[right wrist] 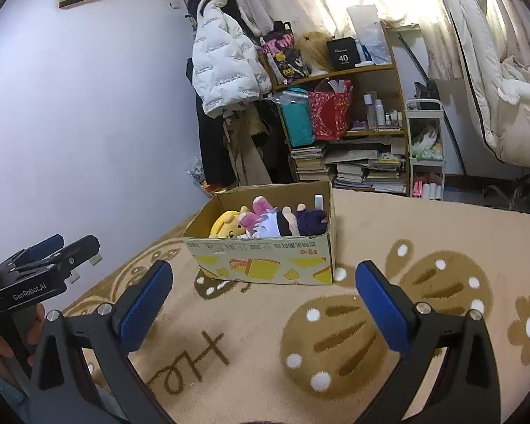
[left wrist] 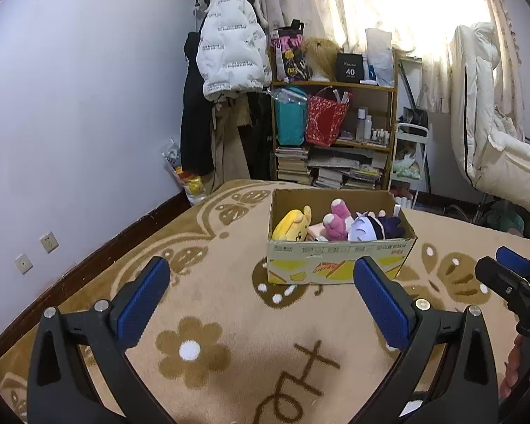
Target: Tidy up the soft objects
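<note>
A cardboard box [left wrist: 339,265] [right wrist: 265,258] stands on the tan carpet ahead of both grippers. Inside it lie a yellow plush [left wrist: 292,225] [right wrist: 226,228], a pink plush [left wrist: 337,221] [right wrist: 256,212], and a doll with pale lilac hair and dark clothes [left wrist: 371,228] [right wrist: 289,224]. My left gripper [left wrist: 261,296] is open and holds nothing, short of the box. My right gripper [right wrist: 265,300] is open too, with nothing between its blue pads. In the left wrist view the right gripper [left wrist: 512,275] shows at the right edge; in the right wrist view the left gripper [right wrist: 53,254] shows at the left edge.
A patterned tan carpet [left wrist: 229,318] covers the floor up to the lilac wall [left wrist: 70,123]. Behind the box stand a cluttered wooden shelf [left wrist: 335,123], a coat rack with a white puffer jacket [left wrist: 229,56], and a white cart [right wrist: 425,152]. A white chair [left wrist: 494,134] is at the right.
</note>
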